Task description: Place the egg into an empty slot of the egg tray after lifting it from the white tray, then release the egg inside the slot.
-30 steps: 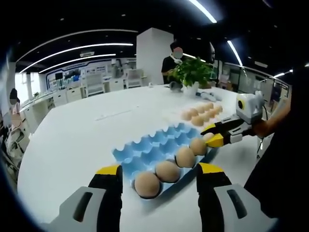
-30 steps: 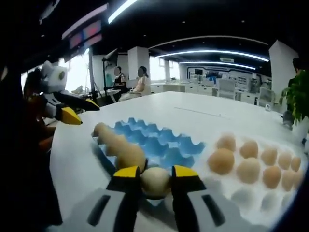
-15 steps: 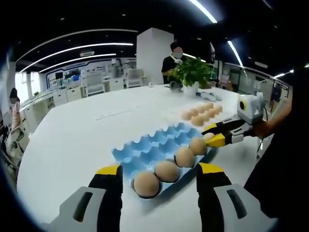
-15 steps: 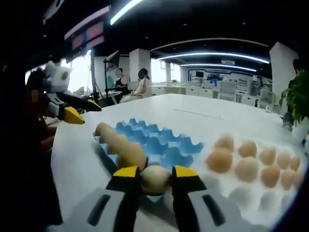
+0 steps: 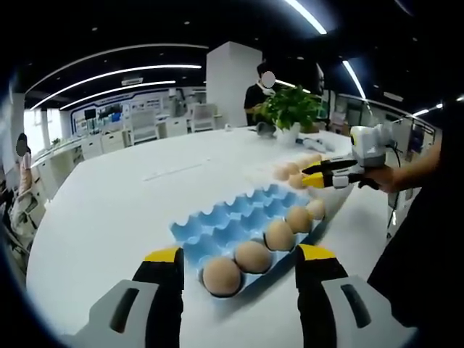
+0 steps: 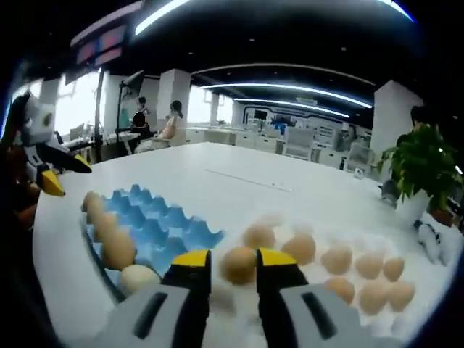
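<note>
At the left side of the table [image 5: 109,203], the left tongs [image 5: 239,255] hover with their jaws wide apart and nothing between them, just short of the blue egg tray [image 5: 217,225]. Along the near edge of that tray runs a row of eggs [image 5: 252,255], with a pale egg [image 6: 138,278] sitting in the end slot nearest the right tongs [image 6: 233,259]; the blue slots farther back look empty. Further right, the right tongs are over the white tray [image 6: 435,254], and a brown egg [image 6: 239,264] shows in the narrow gap between their yellow tips. Whether the tips are pressing on it or merely framing it cannot be told from either view. The step in hand looks like picking up this next egg. To do it well, the tongs should probably settle so the tips meet the egg at its widest part and on opposite sides, then close gently, just until it is held. Too hard a squeeze could crack the shell, and too high a grip could let it slip. It should be lifted straight up, clear of the neighbouring eggs [image 6: 337,259], before being carried left to an open blue slot.
</note>
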Available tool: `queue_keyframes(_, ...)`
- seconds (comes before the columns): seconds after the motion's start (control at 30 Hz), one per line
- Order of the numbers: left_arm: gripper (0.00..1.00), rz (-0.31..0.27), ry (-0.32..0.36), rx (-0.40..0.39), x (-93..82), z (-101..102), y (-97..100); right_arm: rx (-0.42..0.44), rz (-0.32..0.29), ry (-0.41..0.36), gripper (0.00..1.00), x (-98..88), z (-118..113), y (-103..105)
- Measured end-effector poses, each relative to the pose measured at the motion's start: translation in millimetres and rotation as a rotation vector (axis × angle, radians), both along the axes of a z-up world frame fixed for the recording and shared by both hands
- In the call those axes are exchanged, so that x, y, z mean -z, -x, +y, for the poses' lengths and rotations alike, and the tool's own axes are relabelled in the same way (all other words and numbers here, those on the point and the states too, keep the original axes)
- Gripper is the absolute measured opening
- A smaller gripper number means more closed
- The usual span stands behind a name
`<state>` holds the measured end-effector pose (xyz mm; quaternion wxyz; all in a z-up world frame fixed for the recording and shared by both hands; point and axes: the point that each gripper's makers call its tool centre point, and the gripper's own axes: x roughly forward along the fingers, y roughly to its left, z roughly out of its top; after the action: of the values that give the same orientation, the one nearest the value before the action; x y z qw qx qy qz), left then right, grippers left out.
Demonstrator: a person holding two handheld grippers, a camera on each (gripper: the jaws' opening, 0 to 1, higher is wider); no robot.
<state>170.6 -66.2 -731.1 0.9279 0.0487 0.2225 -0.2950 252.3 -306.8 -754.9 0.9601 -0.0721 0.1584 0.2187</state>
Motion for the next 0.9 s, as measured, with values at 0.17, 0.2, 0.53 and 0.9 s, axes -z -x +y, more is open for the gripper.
queue_keyframes(0.17, 0.62, 0.003, -0.004, -0.005, 1.2, 2, 0.3, 0.003, 0.006, -0.016, 0.24, 3.0, 2, -9)
queue_keyframes(0.2, 0.62, 0.005, -0.004, -0.006, 1.3, 2, 0.2, -0.003, 0.012, -0.014, 0.24, 4.4, 3, -8)
queue_keyframes(0.53, 0.62, 0.007, -0.001, -0.004, 3.4, 3, -1.3, 0.016, 0.071, 0.05, 0.26, 13.7, 6, -10)
queue_keyframes(0.9, 0.62, 0.012, 0.011, 0.002, 4.1, -1, -1.6, 0.141, 0.048, -0.214, 0.31, 7.7, 7, -25)
